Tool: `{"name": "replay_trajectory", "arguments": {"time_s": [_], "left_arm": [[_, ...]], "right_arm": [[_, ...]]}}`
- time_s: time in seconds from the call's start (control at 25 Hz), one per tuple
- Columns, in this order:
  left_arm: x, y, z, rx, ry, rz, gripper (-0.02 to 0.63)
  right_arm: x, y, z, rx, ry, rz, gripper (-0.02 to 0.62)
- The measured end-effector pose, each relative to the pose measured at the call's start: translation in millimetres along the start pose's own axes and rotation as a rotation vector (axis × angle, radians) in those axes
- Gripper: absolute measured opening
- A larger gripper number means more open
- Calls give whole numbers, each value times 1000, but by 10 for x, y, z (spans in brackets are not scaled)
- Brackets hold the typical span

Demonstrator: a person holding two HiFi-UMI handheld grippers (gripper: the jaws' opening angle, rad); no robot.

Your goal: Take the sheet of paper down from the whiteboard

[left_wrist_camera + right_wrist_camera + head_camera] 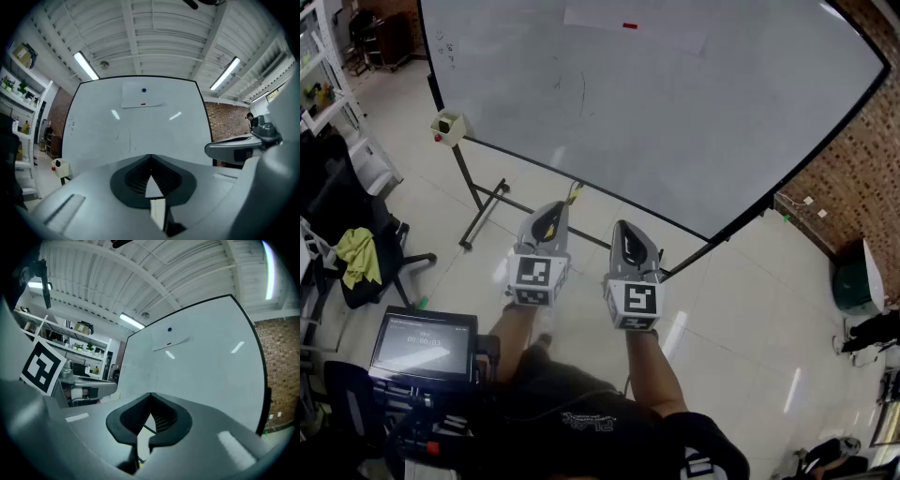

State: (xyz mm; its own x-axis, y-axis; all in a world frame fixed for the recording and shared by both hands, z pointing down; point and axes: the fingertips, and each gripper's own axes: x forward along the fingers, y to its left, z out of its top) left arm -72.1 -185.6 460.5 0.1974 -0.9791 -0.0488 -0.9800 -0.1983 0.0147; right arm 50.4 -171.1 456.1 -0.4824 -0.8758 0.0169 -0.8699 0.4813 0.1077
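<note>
A white sheet of paper point(636, 30) hangs high on the whiteboard point(675, 131), with a red magnet point(629, 25) on it. In the left gripper view the paper point(142, 97) carries a blue magnet point(143, 90) and a red one point(143, 104). The right gripper view shows the same paper point(170, 338) up and ahead. My left gripper point(554, 210) and right gripper point(624, 228) are side by side low in front of the board, well below the paper. Both point level at the board and are shut with nothing between the jaws point(150, 157) point(151, 394).
The board stands on a black wheeled frame point(483, 202), with a small box point(447, 125) on its left post. An office chair with a yellow-green cloth point(358, 255) and shelves are to the left. A screen point(422, 342) is near me at lower left. A brick wall point(862, 169) runs on the right.
</note>
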Motion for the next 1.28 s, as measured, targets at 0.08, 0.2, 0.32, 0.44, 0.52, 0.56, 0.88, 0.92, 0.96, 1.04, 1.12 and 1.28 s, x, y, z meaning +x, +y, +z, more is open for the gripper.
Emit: {"name": "replay_trajectory", "arguments": {"time_s": [0.08,0.2,0.32,0.44,0.52,0.56,0.88,0.92,0.96,1.04,1.12,1.28], "left_arm": [[135,37,88,14,-6,-5,2],[425,188,200,18,-24,-28,2],[748,363,270,20,-41,-55,2],[1027,448,340,19,-58,-99,2],[1202,506,404,23,-79,-129,2],[1283,539,428,28,-84,-140,2],[1559,274,779,35,-156,-296,2],[1590,252,832,39,-164,-308,2],[1628,240,894,43,-175,-315,2],[1723,242,1025,55,-202,-319,2],[1827,250,1158,71,-228,-315,2],[2016,293,1466,133,-280,-279,2]], "right_arm": [[132,-37,141,0,-16,2,14],[448,-87,255,-7,-25,-8,14],[797,-158,309,-14,-24,-33,14],[1079,-242,340,-5,-24,-70,14],[1233,-297,383,-9,-32,-98,14],[1295,-328,412,-13,-36,-114,14],[1503,-688,538,-14,-54,-233,14],[1515,-736,569,-16,-63,-242,14],[1530,-780,612,-15,-76,-249,14],[1562,-859,713,-13,-105,-260,14],[1591,-946,808,-11,-132,-270,14],[1655,-1075,1085,-10,-196,-265,14]]}}
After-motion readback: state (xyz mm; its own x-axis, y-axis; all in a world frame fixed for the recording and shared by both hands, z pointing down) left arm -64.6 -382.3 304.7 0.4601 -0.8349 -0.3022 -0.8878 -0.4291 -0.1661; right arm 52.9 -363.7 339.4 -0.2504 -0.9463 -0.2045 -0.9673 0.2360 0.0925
